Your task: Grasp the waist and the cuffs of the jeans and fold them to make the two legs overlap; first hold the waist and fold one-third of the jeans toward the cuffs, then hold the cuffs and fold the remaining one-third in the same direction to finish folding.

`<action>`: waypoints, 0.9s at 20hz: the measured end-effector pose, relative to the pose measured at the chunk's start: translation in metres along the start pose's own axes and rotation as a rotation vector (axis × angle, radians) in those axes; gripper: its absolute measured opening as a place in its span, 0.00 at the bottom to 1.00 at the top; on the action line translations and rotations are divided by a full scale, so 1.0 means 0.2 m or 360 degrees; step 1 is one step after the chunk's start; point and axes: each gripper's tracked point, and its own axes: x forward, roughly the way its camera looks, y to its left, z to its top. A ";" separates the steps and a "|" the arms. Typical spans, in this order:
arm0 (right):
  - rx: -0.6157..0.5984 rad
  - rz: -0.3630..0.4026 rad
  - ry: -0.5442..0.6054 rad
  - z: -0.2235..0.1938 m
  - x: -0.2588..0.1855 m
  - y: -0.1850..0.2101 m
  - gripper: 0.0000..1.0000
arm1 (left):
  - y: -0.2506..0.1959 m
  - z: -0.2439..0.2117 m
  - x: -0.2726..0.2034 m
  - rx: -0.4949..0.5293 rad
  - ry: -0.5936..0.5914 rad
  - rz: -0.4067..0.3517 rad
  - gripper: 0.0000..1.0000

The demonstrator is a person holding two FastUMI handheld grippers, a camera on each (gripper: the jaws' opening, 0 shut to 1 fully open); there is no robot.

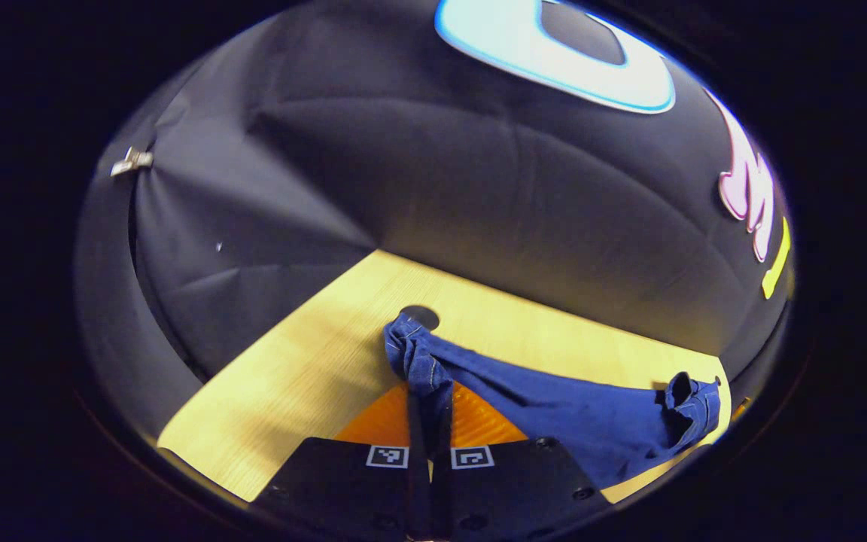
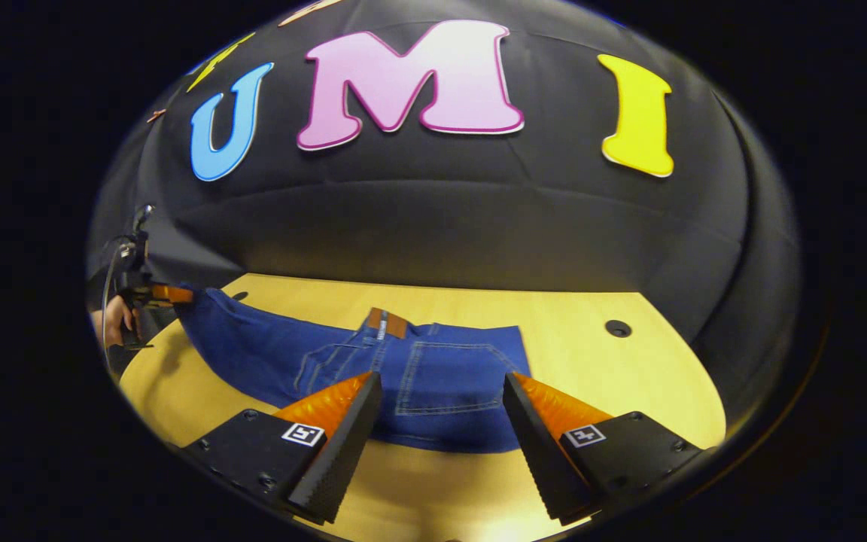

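Left gripper (image 1: 428, 410) clamping shut on the cuff end of the jeans (image 1: 554, 406), fingers pressed together with bunched denim pinched between them and sticking up just past the tips. Jeans trailing from that pinch off to the right across the light wooden table (image 1: 305, 376), ending in a rumpled fold (image 1: 693, 403) near the table's edge. Small round hole (image 1: 420, 316) in the tabletop sitting just behind the pinched denim.

Right gripper (image 2: 441, 410) hovering with jaws spread wide, fingers (image 2: 343, 436) apart on either side of the seat area, holding nothing. Jeans (image 2: 433, 376) lying flat on the wooden table (image 2: 629, 376) in the right gripper view, waist end nearest, back pocket (image 2: 452, 376) facing up between the two fingers, brown waistband patch (image 2: 387, 322) at the far edge. Leg part stretching away to the left and rising off the table toward the other gripper (image 2: 170, 293), seen far off with a hand (image 2: 111, 320) holding it. Whether the right fingertips are touching the fabric or just above it: cannot tell. Another round hole (image 2: 618, 328) in the table, well apart to the right of the jeans.
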 end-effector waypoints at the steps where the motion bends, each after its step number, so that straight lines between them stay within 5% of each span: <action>1: 0.0019 -0.0031 0.0009 0.00 -0.03 -0.06 0.99 | -0.07 0.06 -0.07 0.0045 -0.0028 -0.0014 0.06; 4: 0.0043 -0.0126 0.0031 0.03 -0.12 -0.22 0.99 | -0.31 0.30 -0.30 0.0115 -0.0116 -0.0114 0.06; 10: 0.0053 -0.0297 -0.0008 0.09 -0.40 -0.52 0.99 | -1.15 0.54 -0.65 0.0361 -0.0181 -0.0388 0.06; 14: 0.0167 -0.0377 -0.0030 0.11 -0.52 -0.68 0.99 | -1.85 0.44 -0.65 0.0524 -0.0156 -0.0571 0.06; 18: 0.0226 -0.0449 -0.0059 0.13 -0.63 -0.81 0.99 | -2.36 0.07 -0.61 0.0543 0.0019 -0.0753 0.06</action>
